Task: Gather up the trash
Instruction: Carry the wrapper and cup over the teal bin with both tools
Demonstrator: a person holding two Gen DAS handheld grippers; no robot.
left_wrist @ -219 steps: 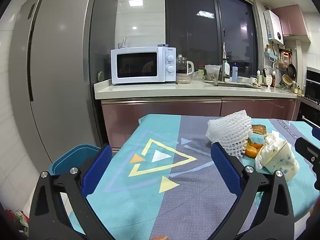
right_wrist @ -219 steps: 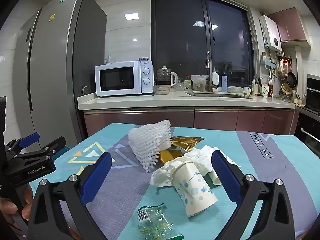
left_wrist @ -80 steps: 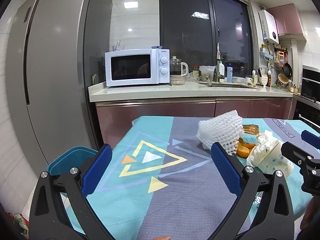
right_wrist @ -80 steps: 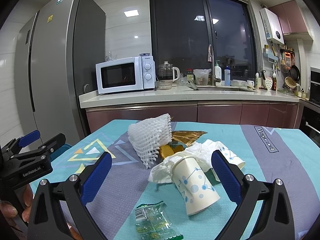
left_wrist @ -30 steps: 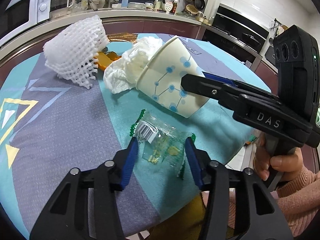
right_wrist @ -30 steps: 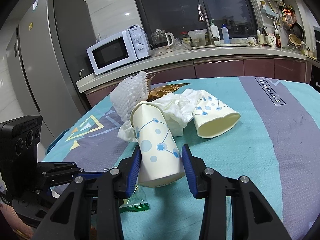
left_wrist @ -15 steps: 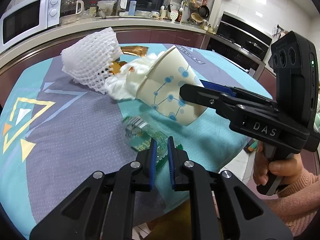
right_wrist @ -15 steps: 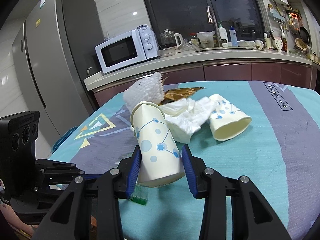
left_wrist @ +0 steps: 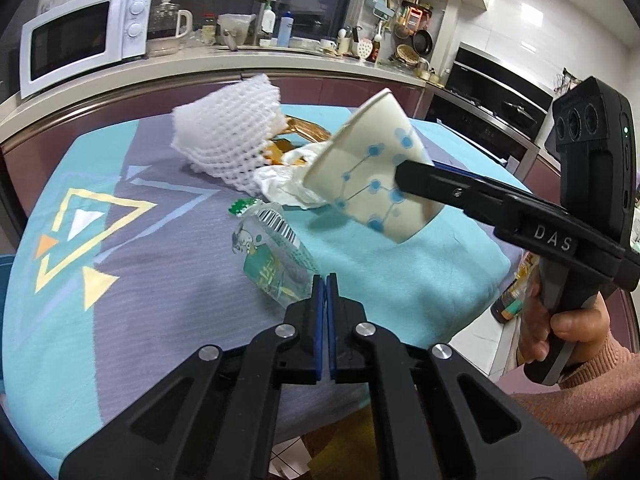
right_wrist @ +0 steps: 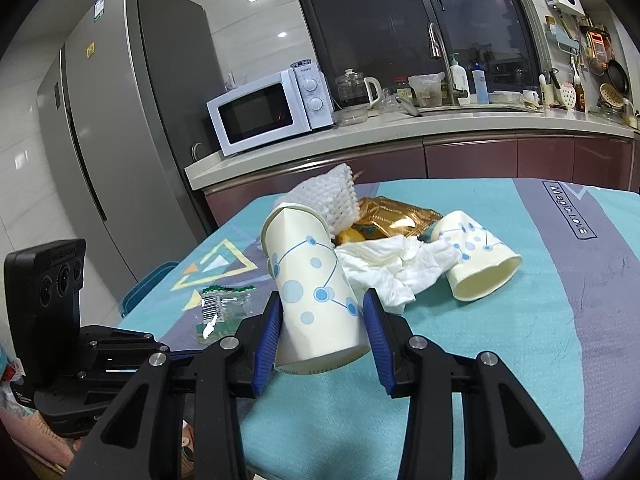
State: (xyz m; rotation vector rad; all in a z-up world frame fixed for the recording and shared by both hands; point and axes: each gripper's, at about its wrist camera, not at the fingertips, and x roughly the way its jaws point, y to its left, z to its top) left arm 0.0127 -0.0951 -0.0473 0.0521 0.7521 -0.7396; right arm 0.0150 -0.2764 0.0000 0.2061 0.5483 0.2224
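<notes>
A kitchen table (right_wrist: 560, 320) under a teal cloth carries the litter. The left hand-held gripper (left_wrist: 326, 280) has pinched fully closed on the clear wrapper (left_wrist: 276, 256); the right hand-held gripper (right_wrist: 322, 316) clamps a paper cup (right_wrist: 316, 284) half-wide. Lift both gently: the wrapper's thin edge could slip, and squeezing would crush the cup.

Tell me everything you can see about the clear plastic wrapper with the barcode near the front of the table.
The clear plastic wrapper is a crumpled, see-through packet with a white barcode label, green printing and a green serrated far edge. Its near end is pinched between the shut blue pads of the left hand-held gripper, and the packet tilts up off the patterned tablecloth instead of lying flat. It sits in front of the white tissue and beside the dotted paper cup held in the right hand-held gripper.
</notes>
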